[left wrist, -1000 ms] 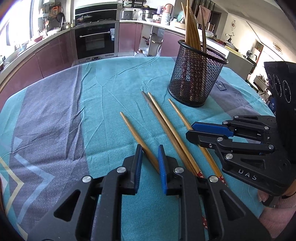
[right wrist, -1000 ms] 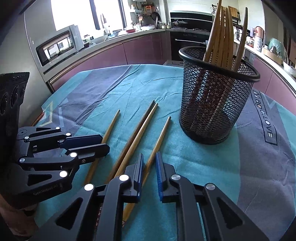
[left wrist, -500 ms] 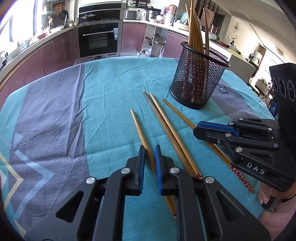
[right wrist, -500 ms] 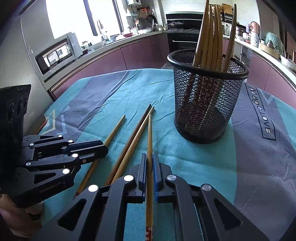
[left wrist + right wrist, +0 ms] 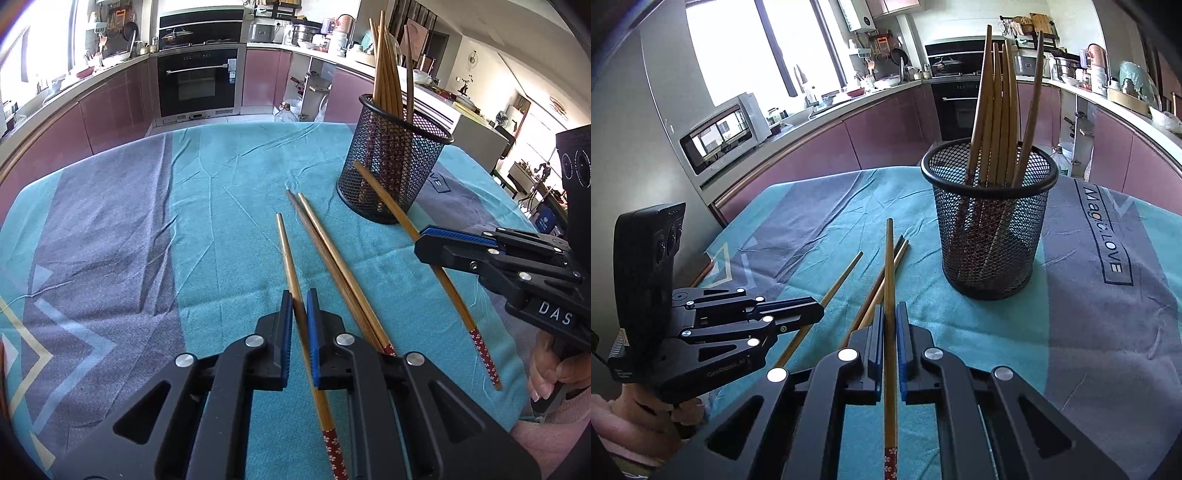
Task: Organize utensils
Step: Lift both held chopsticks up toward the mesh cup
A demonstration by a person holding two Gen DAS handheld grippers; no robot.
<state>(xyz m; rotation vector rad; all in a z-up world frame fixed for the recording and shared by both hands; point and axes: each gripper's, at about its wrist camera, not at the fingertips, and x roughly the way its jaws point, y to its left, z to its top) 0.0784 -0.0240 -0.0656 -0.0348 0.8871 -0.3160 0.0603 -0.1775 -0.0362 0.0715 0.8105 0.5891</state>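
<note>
Pick step: left tongs and right tongs each clamped on a chopstick, right one lifted off worktop. Next: tip both upright into cup. Two chopsticks remain.

"DAS" in white on the right tool body, "Magic.LOVE" on the tablecloth's grey band, faint unreadable lettering on the left tool

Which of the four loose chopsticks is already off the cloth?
The one clamped in the right tongs: that chopstick angles up toward the mesh holder. The left tongs' chopstick and the pair beside it lie flat.
</note>
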